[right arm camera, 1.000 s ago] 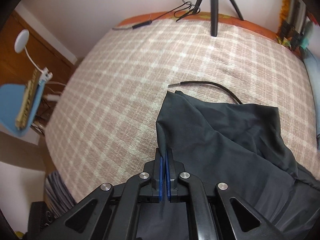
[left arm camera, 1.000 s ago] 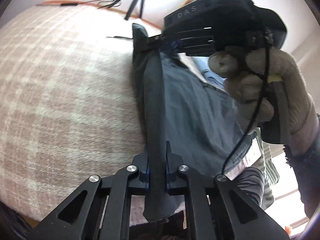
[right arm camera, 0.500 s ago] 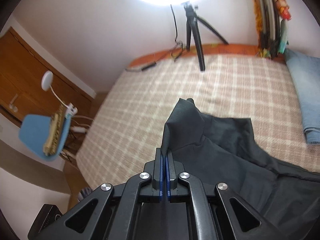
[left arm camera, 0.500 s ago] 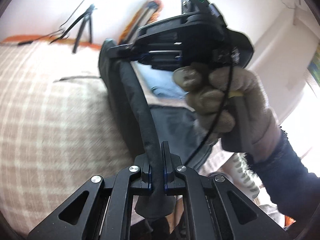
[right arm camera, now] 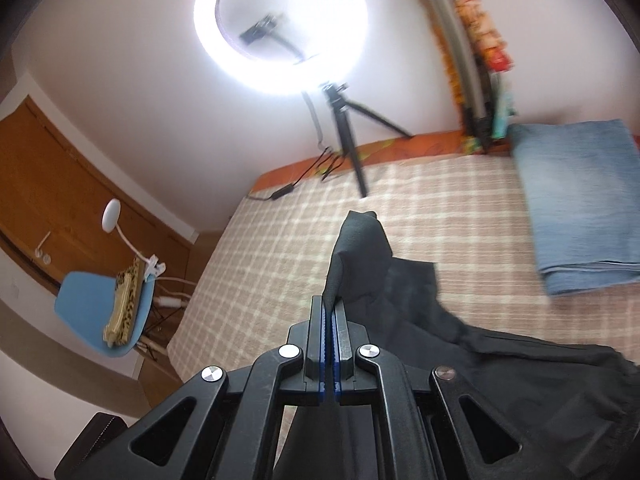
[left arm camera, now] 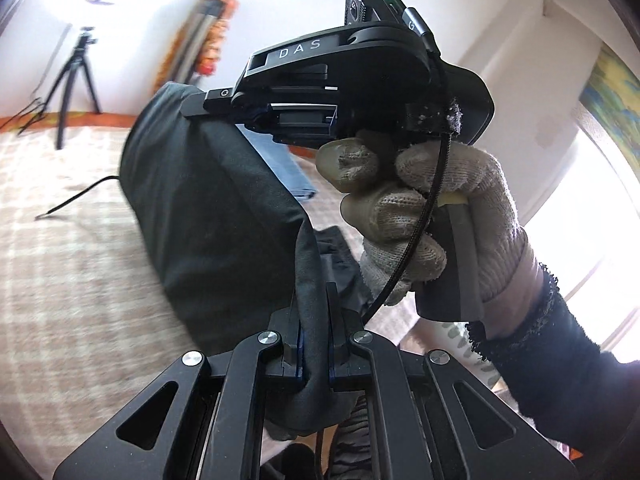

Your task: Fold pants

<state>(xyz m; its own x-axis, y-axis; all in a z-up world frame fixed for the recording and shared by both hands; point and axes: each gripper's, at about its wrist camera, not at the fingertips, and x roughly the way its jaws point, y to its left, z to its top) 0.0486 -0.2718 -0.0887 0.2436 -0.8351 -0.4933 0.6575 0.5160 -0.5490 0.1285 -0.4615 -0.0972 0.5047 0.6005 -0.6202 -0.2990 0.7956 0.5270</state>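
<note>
Here, a plaid-covered bed point(right arm camera: 440, 216) carries dark pants point(right arm camera: 460, 344), one end raised above the middle of the bedspread while the rest trails toward the near right edge. Folded blue jeans point(right arm camera: 576, 204) lie by the far right edge, just short of the orange strip at the bed's far edge. The right gripper point(left arm camera: 216, 114), in a gloved hand point(left arm camera: 428, 216), is clamped on one bunch of the dark cloth; the left gripper point(left arm camera: 315, 320) is closed on another, the fabric pinched between its jaws.

The risk, by this reading: both grips take only a thin bunch of cloth, so a quick swing could pull an edge free and drop the pants in a heap. The hanging part could also drag across the bedspread and twist, spoiling the fold line, or brush the loose black cable point(left arm camera: 76, 196) lying on the plaid.

Against the view a second ago, both grippers have risen and the cloth has lifted off the bed; the ring light point(right arm camera: 280, 28) on its tripod point(right arm camera: 348, 128) now fills the right camera's upper view, and the jeans have come into sight.
</note>
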